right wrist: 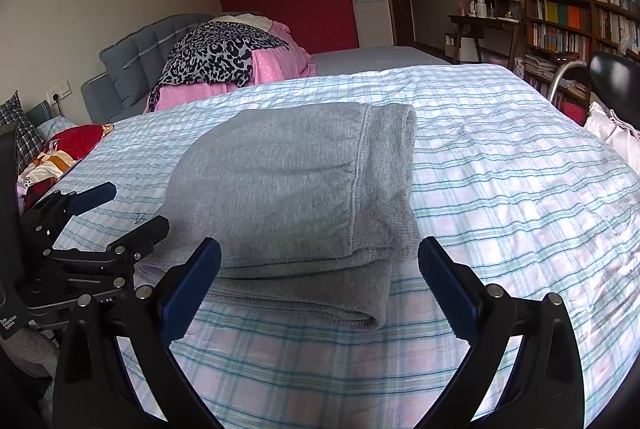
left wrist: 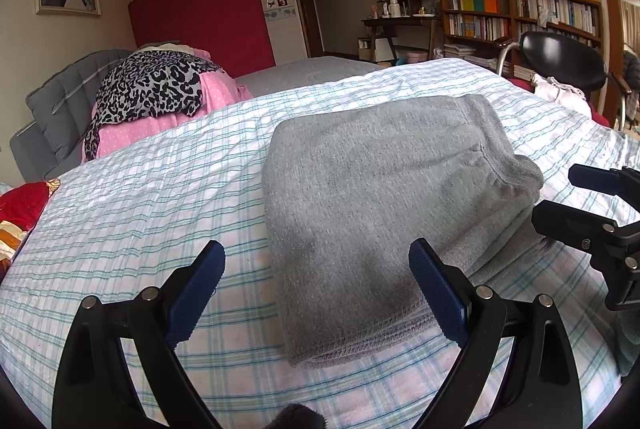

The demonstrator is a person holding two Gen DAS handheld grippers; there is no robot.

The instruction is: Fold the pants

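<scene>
The gray pants (left wrist: 384, 213) are lying folded into a thick rectangular stack in the middle of the bed (left wrist: 160, 197), on its checked blue-and-white cover. The left gripper (left wrist: 316, 281) is hovering at the near short end of the stack with its jaws spread wide — holding nothing, one blue pad on each side of the stack's corner. The right gripper (right wrist: 320, 277) is sitting wide apart too, just short of the stack's layered edge and empty. In the right wrist view the pants (right wrist: 296, 189) are showing a stitched hem and several layers underneath. At the head of the bed a leopard-print cloth (left wrist: 152, 85) is draped over pink bedding (left wrist: 216, 89) — well apart from the pants.
</scene>
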